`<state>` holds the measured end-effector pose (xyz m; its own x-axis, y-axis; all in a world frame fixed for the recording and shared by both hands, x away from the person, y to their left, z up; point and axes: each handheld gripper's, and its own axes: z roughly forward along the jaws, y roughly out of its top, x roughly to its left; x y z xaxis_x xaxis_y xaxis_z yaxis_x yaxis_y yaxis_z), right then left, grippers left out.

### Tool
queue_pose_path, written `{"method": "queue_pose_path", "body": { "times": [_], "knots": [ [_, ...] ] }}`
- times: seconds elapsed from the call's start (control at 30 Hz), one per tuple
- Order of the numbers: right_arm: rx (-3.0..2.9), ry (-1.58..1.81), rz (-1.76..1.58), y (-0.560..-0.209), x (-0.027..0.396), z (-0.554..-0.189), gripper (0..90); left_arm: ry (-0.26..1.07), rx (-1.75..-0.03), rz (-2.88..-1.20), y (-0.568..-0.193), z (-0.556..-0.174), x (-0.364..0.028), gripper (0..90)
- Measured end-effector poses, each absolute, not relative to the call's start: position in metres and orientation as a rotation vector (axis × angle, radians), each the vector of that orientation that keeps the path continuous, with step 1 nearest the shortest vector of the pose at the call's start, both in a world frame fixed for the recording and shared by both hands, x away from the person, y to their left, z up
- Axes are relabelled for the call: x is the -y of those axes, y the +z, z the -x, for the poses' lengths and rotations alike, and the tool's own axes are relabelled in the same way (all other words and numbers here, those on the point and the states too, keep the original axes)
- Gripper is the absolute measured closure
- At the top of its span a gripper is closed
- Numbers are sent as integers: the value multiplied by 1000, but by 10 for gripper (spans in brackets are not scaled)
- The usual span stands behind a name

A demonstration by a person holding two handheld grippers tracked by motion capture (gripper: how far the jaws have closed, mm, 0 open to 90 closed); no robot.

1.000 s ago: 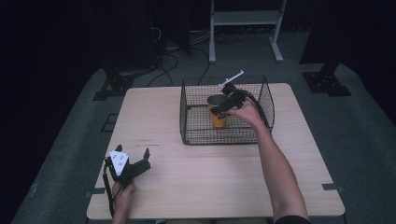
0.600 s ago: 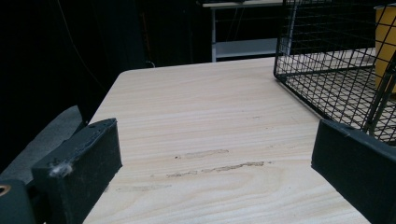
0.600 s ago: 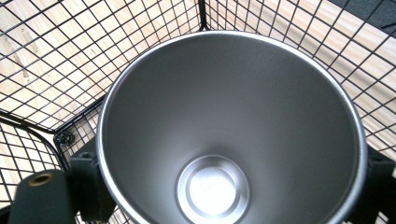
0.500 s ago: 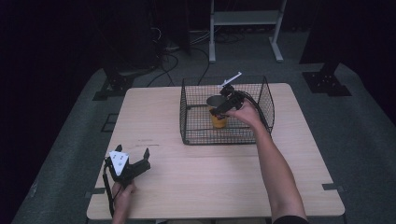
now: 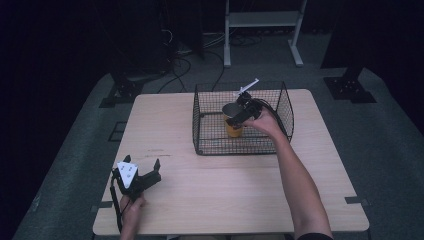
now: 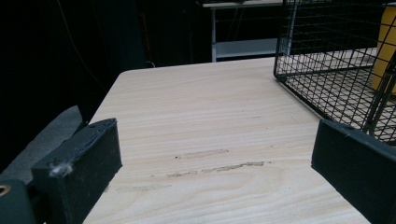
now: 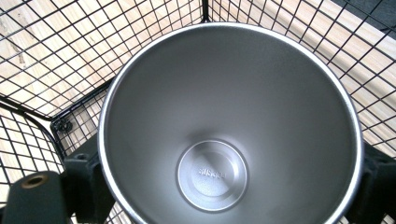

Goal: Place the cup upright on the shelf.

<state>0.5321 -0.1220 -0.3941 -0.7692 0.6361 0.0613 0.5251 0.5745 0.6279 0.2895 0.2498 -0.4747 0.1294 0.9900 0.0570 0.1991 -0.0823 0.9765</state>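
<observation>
The worktop (image 5: pixel 210 200), a pale wooden surface with faint scuff marks, is seen stretching ahead of the left gripper's jaws in the left gripper view and carries everything in hand. On its far half a black wire basket (image 5: pixel 210 145) is stood; in the left gripper view the basket's near corner is found ahead and to the right of the left jaws, well apart from them. Inside the basket a cup (image 5: pixel 233 127) with a yellow outside and a bare steel inside is held upright, mouth upward. In the right gripper view the cup's open mouth (image 7: pixel 229 126) is looked straight into from above, with the basket's mesh and the worktop seen below and around it, and a round stamped disc is made out at its bottom. The right gripper (image 5: pixel 243 114) is held down into the basket from above by the person's right hand, and its jaws are clamped on the cup, one dark jaw being pressed against each side of the outer wall just under the rim. The left gripper (image 5: pixel 136 179) is rested on the near left part of the worktop in the person's left hand, well apart from the basket; its jaws are spread wide apart, with bare wood between them.
</observation>
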Motion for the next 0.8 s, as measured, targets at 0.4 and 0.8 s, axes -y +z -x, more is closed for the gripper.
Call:
{"method": "queue_pose_path", "body": {
  "times": [0.4, 0.8],
  "knots": [
    [-2642, 958, -973, -395, 119, -530, 78, 1065, -1229, -1470, -475, -289, -250, 8],
    [-2617, 983, -980, -391, 120, -529, 28, 1065, -1228, -1470, -475, -289, -250, 8]
  ]
}}
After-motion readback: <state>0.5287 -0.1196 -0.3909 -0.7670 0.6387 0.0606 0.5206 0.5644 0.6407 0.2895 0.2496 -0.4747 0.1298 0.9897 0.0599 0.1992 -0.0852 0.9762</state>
